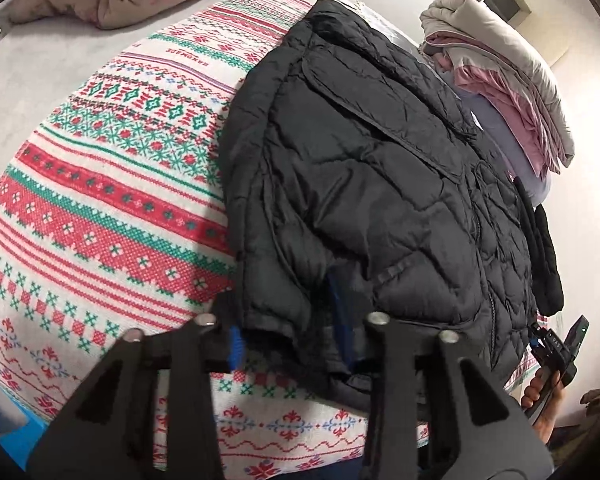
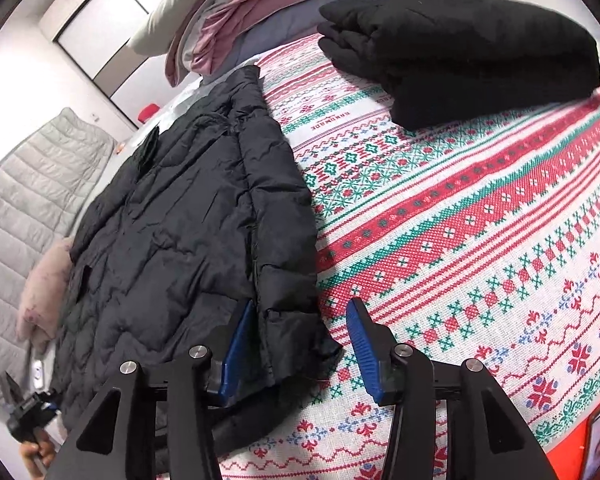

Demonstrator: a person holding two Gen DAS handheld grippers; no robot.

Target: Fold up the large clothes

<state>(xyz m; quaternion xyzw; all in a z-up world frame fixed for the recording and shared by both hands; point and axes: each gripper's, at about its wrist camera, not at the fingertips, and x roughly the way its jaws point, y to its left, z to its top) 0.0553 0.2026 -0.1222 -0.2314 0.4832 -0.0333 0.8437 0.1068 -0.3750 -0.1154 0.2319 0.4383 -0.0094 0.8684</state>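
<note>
- My left gripper [image 1: 292, 344] sits at the near hem of the black puffer jacket [image 1: 380, 184]; its blue pads [image 1: 235, 346] have a fold of the hem between them, but I cannot tell whether they press on it.
- My right gripper [image 2: 300, 344] stands released: one pad [image 2: 238, 348] lies on the jacket's near corner, the other [image 2: 364, 344] over the patterned blanket [image 2: 480, 240], jaws apart.
- The jacket lies flat on that red, green and white blanket, running from near to far.
- A folded black garment [image 2: 460, 52] rests far right on the blanket, well apart from the jacket.
- A pile of pink and grey bedding [image 1: 508, 80] sits at the far end.
</note>
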